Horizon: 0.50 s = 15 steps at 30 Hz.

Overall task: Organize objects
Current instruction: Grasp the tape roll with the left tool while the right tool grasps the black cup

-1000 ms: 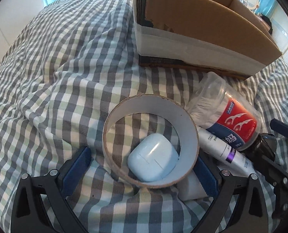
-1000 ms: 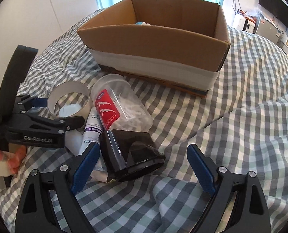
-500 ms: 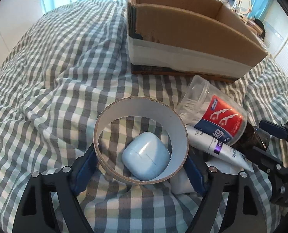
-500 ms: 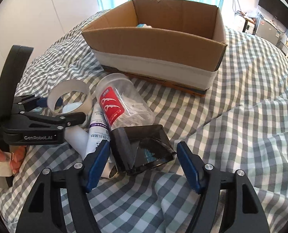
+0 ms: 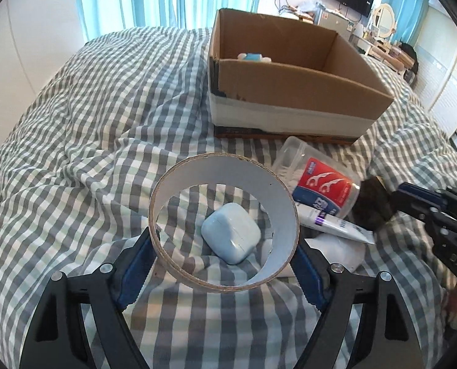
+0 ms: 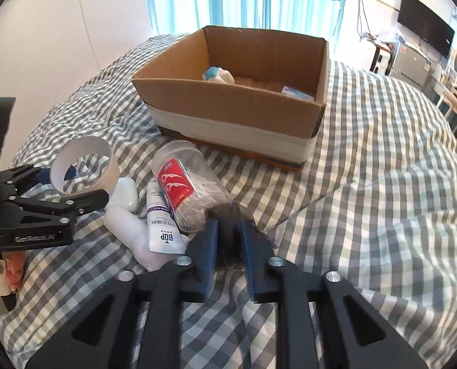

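While both grippers hang over the checked bed (image 5: 74, 141), with the open brown cardboard box (image 6: 228, 98) as landmark:
Left gripper (image 5: 223, 255): fingers clamped on the white cardboard ring (image 5: 223, 224), near the box's front.
Right gripper (image 6: 230, 240): fingers have just been closing, now clenched on the dark plastic lid (image 6: 228, 224) of the clear floss-pick jar (image 6: 188, 184), in front of the box.
Pale blue earbud case (image 5: 230, 232): on the bed, seen through the ring.

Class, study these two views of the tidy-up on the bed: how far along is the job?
Done: a few small items already lie in the cardboard box. In hand: the left gripper clamps the cardboard ring; the right gripper is shut on the black bag. Left: earbud case, tube, jar.
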Each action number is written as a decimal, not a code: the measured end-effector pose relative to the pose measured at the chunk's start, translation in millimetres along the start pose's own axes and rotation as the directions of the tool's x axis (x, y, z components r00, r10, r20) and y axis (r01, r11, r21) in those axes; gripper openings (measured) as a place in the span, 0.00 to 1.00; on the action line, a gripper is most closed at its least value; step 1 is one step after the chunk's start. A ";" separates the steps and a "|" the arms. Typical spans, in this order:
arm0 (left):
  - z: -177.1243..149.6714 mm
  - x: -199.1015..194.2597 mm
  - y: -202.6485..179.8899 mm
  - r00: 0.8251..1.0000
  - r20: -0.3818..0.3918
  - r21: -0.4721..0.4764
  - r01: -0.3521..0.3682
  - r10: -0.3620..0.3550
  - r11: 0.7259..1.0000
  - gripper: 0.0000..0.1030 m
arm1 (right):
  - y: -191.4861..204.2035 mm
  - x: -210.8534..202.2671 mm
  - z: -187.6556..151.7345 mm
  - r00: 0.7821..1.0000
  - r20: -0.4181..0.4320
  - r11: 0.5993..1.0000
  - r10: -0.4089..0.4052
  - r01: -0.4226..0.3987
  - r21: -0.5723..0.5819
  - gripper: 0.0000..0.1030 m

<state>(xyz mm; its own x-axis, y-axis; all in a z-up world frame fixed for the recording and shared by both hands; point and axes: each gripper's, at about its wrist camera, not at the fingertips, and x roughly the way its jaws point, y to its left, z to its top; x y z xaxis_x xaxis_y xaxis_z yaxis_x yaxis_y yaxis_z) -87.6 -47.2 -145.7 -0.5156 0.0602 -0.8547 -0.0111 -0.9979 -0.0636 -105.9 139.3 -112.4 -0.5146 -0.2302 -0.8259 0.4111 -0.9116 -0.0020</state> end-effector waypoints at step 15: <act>-12.8 -10.6 3.1 1.000 0.009 -0.041 0.002 -0.002 0.999 0.82 | 4.6 0.5 -5.6 1.000 0.010 1.000 -0.002 0.002 -0.012 0.57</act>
<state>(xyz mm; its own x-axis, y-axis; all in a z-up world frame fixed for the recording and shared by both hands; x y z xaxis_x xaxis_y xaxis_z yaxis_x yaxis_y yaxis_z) -71.2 -50.6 -143.4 -0.5229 0.0617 -0.8502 0.0226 -0.9960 -0.0862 -100.1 136.9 -116.1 -0.5227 -0.2315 -0.8205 0.4188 -0.9080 -0.0105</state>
